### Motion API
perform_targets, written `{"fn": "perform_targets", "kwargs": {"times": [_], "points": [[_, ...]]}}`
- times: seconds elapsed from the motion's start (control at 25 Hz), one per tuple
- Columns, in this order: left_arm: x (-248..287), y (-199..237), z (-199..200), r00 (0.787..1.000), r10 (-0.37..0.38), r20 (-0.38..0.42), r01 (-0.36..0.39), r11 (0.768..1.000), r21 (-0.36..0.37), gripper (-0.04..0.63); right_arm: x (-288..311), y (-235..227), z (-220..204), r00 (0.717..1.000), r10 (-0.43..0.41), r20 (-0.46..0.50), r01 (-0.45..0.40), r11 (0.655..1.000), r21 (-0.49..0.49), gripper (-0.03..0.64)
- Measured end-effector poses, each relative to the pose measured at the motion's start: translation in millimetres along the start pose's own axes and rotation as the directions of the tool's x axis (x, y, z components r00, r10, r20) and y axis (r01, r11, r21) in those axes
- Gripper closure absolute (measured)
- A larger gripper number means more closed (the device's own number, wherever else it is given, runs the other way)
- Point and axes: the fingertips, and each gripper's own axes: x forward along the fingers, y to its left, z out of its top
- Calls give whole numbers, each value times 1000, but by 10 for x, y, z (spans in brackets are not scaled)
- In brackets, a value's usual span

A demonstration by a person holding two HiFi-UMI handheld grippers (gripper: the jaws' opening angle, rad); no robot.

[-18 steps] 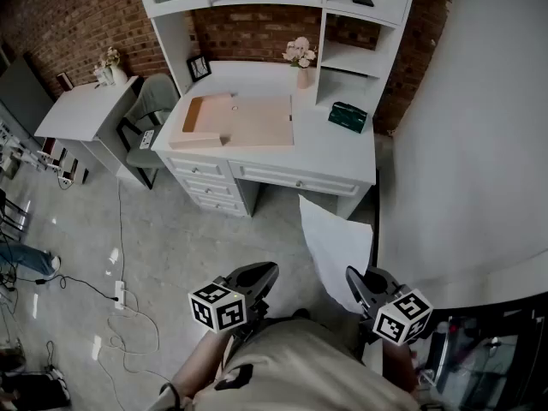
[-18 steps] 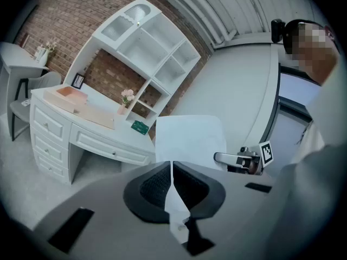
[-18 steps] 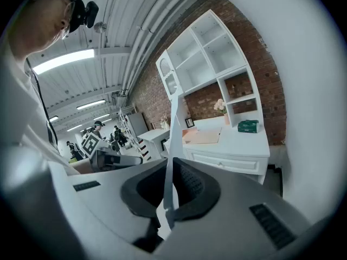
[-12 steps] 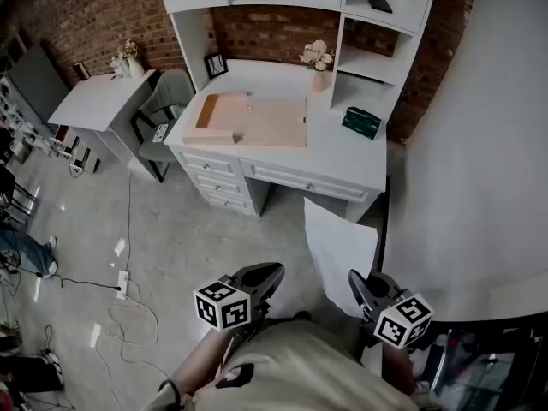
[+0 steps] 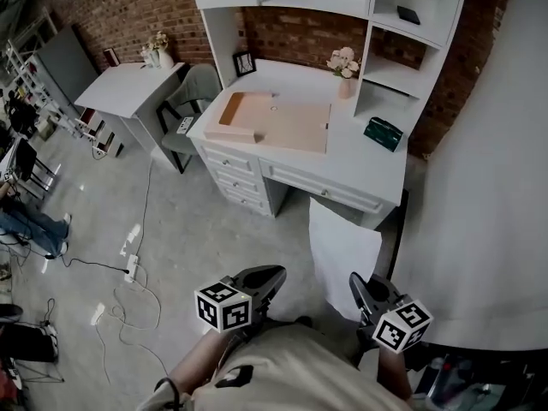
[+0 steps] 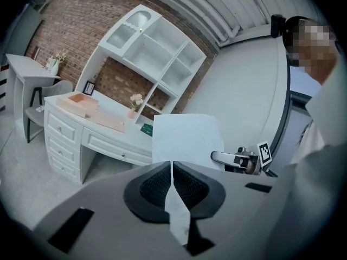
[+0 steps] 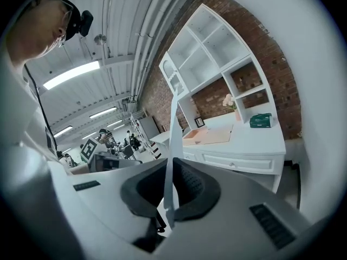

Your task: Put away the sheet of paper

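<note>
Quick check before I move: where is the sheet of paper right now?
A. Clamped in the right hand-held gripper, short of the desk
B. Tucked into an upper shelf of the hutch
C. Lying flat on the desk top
A: the sheet of paper stands edge-on between the shut jaws of the right hand-held gripper, and the head view shows it over the floor in front of the desk.

1. The bare floor (image 5: 223, 229) between me and the desk (image 5: 364, 168) is open.
2. Loose cables (image 5: 128, 294) lie on the floor to my left.
3. The white wall (image 5: 488, 187) crowds my right side.
4. The sheet of paper (image 5: 342, 248), clamped in my right gripper (image 5: 360, 285), stands upright before the desk's kneehole.
5. On the desktop a tan tray (image 5: 282, 120) fills the middle and a green box (image 5: 383, 133) sits at the right; the front edge is bare.
</note>
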Motion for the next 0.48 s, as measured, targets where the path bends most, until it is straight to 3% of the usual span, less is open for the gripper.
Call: {"fn": "perform_targets", "kwargs": {"times": [0.2, 0.48], "points": [[53, -93, -3, 1000, 23, -9, -22, 999, 34, 571, 8, -74, -21, 999, 45, -7, -45, 999, 9, 590], [131, -25, 55, 999, 32, -10, -32, 998, 51, 571, 105, -153, 26, 999, 41, -20, -40, 999, 19, 589]]}}
